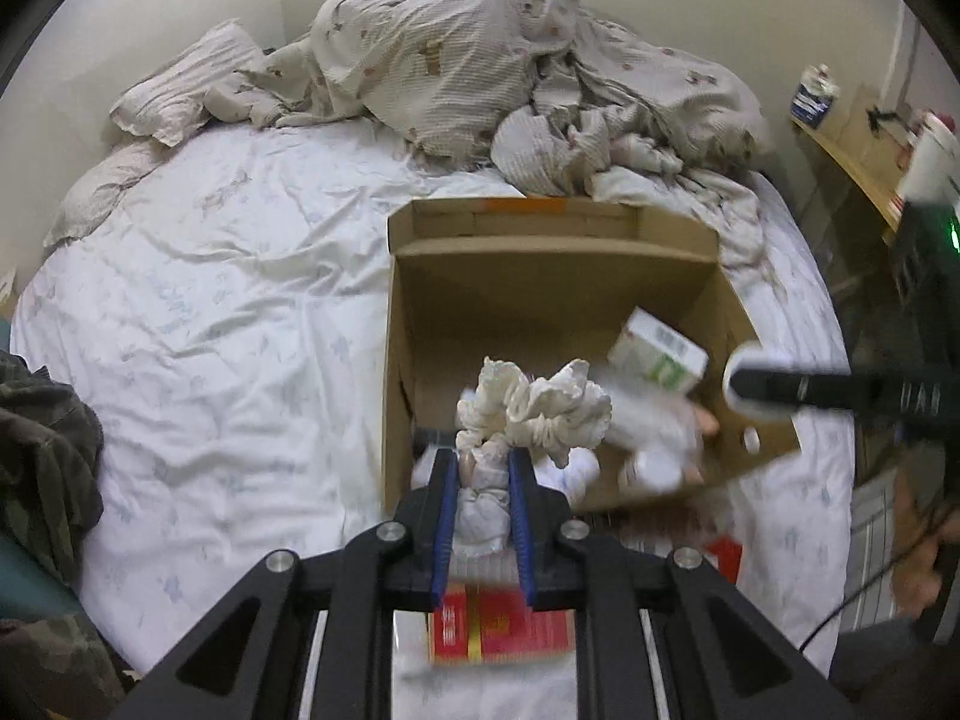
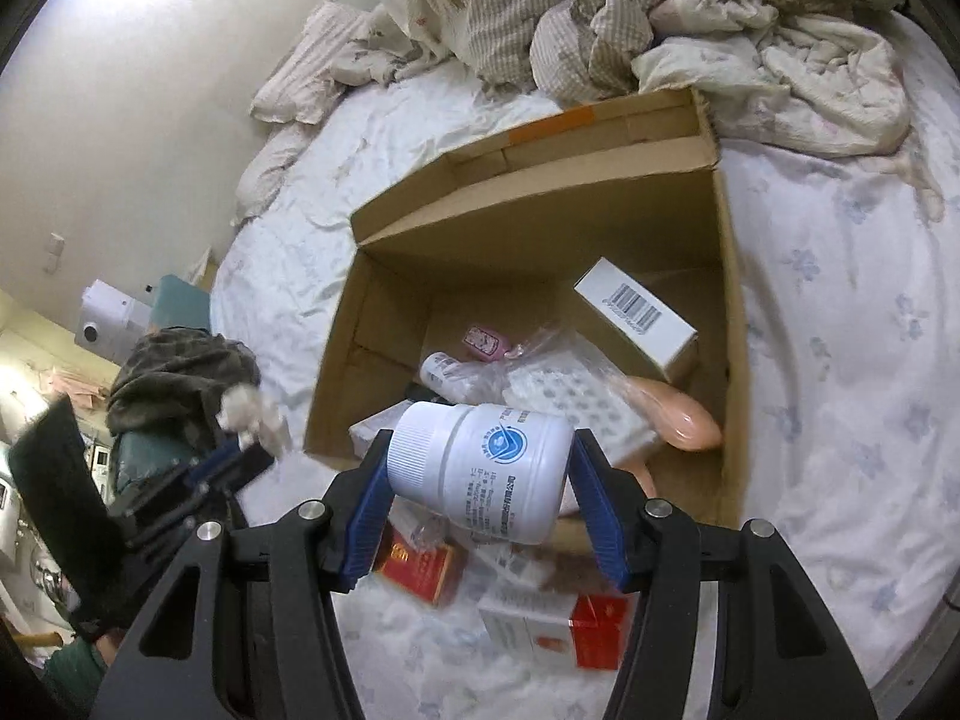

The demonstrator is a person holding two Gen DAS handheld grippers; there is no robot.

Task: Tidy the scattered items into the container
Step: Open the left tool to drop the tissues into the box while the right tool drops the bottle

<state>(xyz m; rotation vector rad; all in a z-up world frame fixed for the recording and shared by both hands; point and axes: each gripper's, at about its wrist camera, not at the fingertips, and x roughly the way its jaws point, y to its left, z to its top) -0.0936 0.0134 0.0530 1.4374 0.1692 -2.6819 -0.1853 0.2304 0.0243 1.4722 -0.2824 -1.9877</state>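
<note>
From the left wrist view, the left gripper has its blue-padded jaws nearly closed on a white ruffled cloth bundle, soft and crumpled with an elastic gathered edge. It hangs just over the near wall of the open cardboard box, which sits on the bed. The risk here, as I judge it, is that the limp fabric drapes over the box rim or snags on the ribbed pads at release, so part of it ends up outside. Inside the box lies a white and green carton, stiff and sharp-cornered, tilted against the right wall. A red packet lies flat on the bed below the gripper, outside the box.

From the right wrist view, the right gripper grips a white plastic jar on its side, the jaws spread wide around it, pads against the ribbed screw lid and the jar's base. The jar is smooth, round and hard, with a printed blue logo; held end to end, it could pivot or slip out if the grip loosens early, and it hangs over the box's near edge, so it could drop onto the bed. The box already holds a barcoded white carton, a crinkly clear plastic bag, a glossy peach-coloured rounded item, a small pink object and a small white bottle; a hard drop could dent the carton. Red and white packets lie on the floral sheet in front of the box.
</note>
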